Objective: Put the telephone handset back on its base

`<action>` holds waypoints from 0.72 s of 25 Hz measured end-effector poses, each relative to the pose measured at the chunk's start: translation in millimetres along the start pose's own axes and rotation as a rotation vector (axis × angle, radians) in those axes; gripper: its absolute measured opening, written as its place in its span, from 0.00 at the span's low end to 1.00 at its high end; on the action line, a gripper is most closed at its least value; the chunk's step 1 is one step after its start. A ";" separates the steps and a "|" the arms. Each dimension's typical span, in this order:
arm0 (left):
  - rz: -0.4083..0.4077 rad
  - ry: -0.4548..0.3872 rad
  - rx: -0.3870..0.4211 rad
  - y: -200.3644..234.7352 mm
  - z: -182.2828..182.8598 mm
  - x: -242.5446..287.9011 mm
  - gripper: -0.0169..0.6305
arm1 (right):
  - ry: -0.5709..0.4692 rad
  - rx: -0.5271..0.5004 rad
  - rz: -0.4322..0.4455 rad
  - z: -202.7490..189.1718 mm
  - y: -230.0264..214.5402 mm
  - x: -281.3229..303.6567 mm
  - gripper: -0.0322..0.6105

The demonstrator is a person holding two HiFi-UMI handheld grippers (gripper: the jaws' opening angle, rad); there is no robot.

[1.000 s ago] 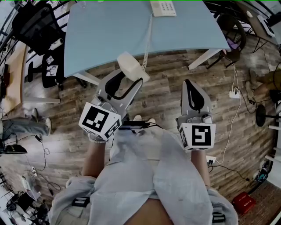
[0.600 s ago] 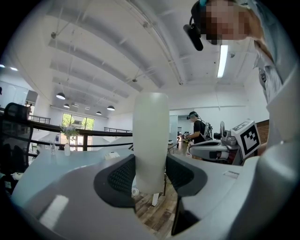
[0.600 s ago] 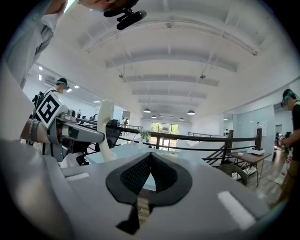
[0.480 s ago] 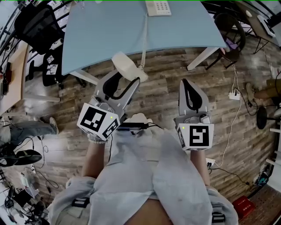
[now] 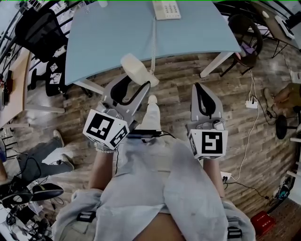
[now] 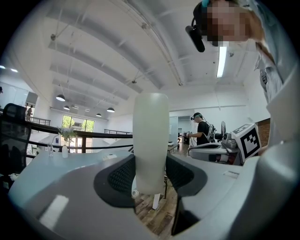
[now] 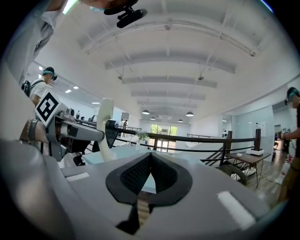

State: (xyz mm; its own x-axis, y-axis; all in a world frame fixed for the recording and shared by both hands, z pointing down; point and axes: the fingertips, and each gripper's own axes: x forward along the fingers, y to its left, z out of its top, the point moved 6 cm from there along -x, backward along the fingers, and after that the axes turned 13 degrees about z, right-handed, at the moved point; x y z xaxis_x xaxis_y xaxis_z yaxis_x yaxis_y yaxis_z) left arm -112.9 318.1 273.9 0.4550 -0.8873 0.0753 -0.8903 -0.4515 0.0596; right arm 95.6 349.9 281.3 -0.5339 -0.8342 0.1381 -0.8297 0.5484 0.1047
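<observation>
My left gripper (image 5: 136,84) is shut on the cream telephone handset (image 5: 139,70), which it holds over the wooden floor just short of the table's near edge. In the left gripper view the handset (image 6: 150,140) stands upright, clamped between the two black pads (image 6: 123,175). A coiled cord (image 5: 153,44) runs from the handset across the light blue table (image 5: 108,42) to the telephone base (image 5: 166,9) at the far edge. My right gripper (image 5: 205,96) is shut with nothing in it, to the right of the handset; its pads (image 7: 136,175) meet at the tips.
Black office chairs (image 5: 40,28) stand left of the table and another chair (image 5: 249,33) at its right. White table legs (image 5: 216,63) slant down to the floor. Cables and a power strip (image 5: 250,101) lie on the floor at right. A person's legs (image 5: 44,150) show at left.
Both grippers have stayed almost still, the handset shifting only slightly. The person has taken a step, a shoe now showing between the grippers. The legs at left have moved.
</observation>
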 end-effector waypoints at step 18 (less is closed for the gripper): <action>-0.035 0.023 -0.074 67.2 5.9 120.3 0.34 | 0.027 -0.005 -0.056 6.5 -64.6 103.9 0.06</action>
State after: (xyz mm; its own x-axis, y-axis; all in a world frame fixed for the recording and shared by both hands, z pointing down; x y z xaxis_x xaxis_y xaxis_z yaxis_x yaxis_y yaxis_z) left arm -118.1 180.5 281.1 0.4873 -0.8681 0.0949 -0.8702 -0.4736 0.1361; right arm 92.7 227.4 282.5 -0.4823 -0.8615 0.1588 -0.8571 0.5015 0.1176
